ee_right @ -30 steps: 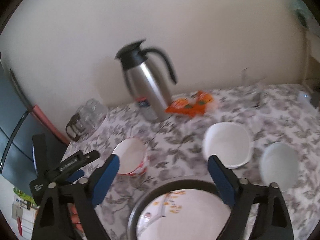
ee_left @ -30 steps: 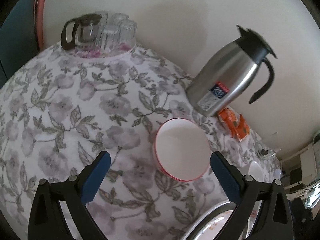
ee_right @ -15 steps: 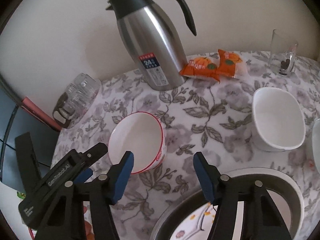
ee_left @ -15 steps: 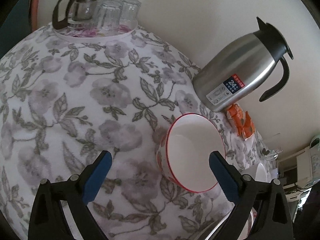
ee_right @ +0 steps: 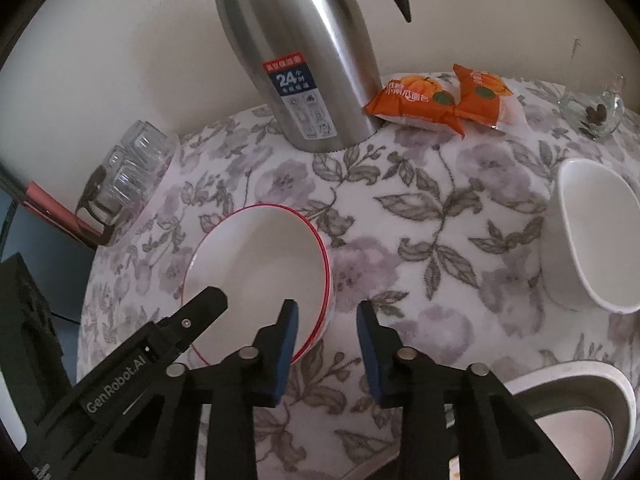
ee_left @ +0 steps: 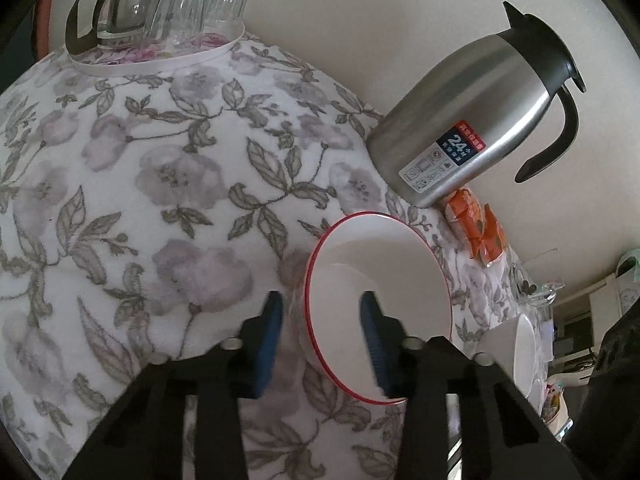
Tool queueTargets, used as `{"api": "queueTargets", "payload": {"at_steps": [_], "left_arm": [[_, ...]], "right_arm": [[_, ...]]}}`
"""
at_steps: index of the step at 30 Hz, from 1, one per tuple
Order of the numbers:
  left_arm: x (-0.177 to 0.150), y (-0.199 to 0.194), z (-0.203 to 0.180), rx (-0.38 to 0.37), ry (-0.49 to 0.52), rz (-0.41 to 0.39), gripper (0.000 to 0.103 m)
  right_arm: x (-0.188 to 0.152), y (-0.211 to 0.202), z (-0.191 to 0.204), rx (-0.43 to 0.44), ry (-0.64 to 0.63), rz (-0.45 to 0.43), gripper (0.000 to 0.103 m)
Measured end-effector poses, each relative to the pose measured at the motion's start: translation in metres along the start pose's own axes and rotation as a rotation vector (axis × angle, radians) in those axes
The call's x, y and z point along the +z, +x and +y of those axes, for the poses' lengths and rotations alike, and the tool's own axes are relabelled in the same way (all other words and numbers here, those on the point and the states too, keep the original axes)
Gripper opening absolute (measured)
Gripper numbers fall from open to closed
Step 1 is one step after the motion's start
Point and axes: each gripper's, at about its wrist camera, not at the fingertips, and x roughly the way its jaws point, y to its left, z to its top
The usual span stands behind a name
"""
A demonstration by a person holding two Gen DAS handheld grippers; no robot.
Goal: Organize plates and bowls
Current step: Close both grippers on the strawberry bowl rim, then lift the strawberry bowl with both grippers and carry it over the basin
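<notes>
Left wrist view shows the left hand-held gripper narrowed astride the bowl's near-left rim, the right hand-held gripper likewise over its right wall; next: clamp, then lift toward the stack.

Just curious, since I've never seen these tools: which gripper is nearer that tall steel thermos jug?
Right, probably. The right gripper straddles the red-rimmed white bowl's wall nearer the steel thermos jug. The left gripper straddles the far wall.
</notes>
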Motion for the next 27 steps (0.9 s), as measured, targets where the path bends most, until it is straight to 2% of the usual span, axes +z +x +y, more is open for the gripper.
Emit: {"api": "queueTargets", "payload": {"at_steps": [4, 7, 10, 12, 19, 27], "left_arm": [[0.000, 0.002, 0.002, -0.008, 0.001, -0.014, 0.029], [0.000, 0.006, 0.005, -0.017, -0.017, -0.015, 0.028], [0.000, 0.008, 0.007, -0.013, -0.019, -0.015, 0.023], [0.000, 0.009, 0.009, -0.001, -0.021, -0.019, 0.016], [0.000, 0.005, 0.007, 0.004, -0.005, -0.027, 0.014], [0.001, -0.015, -0.008, -0.066, 0.018, -0.038, 0.012]], "right_arm": [[-0.001, 0.005, 0.002, -0.004, 0.000, 0.005, 0.019], [-0.001, 0.008, 0.004, -0.004, -0.003, 0.005, 0.019], [-0.001, 0.012, 0.006, -0.005, -0.007, 0.009, 0.016], [-0.001, 0.012, 0.007, -0.015, -0.012, 0.005, 0.016], [-0.002, 0.006, 0.009, -0.009, -0.031, -0.018, 0.015], [0.001, -0.036, 0.008, -0.006, -0.045, -0.080, 0.015]]}}
